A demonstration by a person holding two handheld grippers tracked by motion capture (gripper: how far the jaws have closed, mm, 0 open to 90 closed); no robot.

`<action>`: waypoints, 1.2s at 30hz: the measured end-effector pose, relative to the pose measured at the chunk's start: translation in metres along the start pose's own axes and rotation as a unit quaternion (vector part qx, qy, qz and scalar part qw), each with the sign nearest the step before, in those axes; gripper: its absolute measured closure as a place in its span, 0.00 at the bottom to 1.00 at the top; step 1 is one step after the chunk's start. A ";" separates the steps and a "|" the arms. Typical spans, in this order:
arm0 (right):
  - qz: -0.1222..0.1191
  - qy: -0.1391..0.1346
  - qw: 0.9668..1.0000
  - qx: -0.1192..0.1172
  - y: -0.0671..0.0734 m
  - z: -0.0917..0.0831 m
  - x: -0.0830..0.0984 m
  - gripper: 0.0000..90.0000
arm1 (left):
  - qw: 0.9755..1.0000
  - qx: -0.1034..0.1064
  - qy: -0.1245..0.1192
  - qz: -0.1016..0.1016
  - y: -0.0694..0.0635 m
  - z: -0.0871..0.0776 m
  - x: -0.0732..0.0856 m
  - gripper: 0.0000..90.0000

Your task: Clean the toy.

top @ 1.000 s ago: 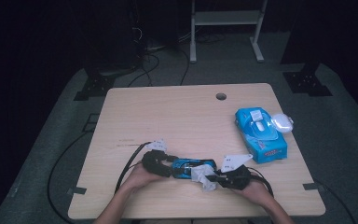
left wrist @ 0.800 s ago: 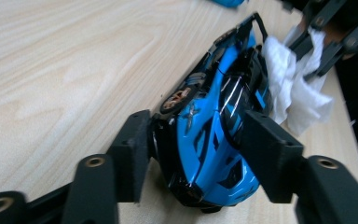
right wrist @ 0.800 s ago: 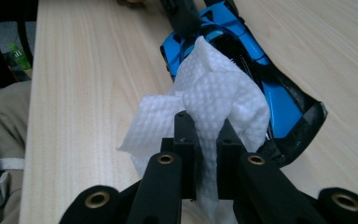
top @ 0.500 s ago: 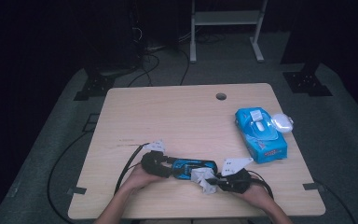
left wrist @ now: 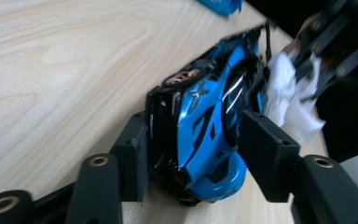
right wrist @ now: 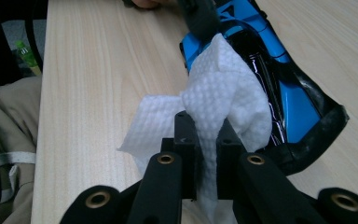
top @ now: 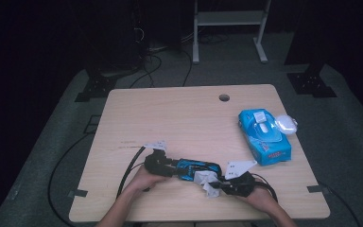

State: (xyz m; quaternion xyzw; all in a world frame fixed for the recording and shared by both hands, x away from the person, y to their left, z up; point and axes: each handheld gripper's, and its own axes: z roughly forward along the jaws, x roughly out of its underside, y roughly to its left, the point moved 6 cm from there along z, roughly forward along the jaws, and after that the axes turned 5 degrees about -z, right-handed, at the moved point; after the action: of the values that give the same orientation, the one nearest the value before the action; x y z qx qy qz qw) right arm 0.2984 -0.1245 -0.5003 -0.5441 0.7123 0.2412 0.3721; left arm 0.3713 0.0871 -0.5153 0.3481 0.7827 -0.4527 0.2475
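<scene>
The left gripper (left wrist: 193, 154) has its jaws closed against the sides of a blue toy car (left wrist: 209, 126), which lies near the near edge of the wooden table (top: 179, 118). Right of the car, touching it, the right gripper (right wrist: 205, 140) pinches a white wipe (right wrist: 223, 98). Farther right lies a blue wipes pack (top: 263, 136).

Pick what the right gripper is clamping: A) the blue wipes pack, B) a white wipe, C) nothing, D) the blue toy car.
B: in the right gripper view the right gripper has its jaws pinched on a white wipe pressed against the blue toy car, which the left gripper grips.
</scene>
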 end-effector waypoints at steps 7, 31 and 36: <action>-0.003 0.006 1.000 -0.007 0.002 0.001 0.000 0.92 | 0.999 0.026 -0.015 -0.016 0.001 -0.004 -0.002 0.60; 0.007 0.021 1.000 0.009 -0.012 0.003 -0.002 0.92 | 0.996 0.024 -0.047 0.077 -0.006 -0.015 -0.007 0.73; 0.015 -0.007 1.000 0.011 -0.014 -0.004 -0.010 0.92 | 0.992 0.007 -0.043 0.121 -0.004 -0.017 -0.005 0.73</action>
State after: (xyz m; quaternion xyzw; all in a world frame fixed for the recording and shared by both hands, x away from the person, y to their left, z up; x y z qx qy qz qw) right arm 0.3117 -0.1253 -0.4897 -0.5277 0.7203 0.2429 0.3790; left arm 0.3703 0.0988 -0.5012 0.4222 0.7205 -0.4394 0.3311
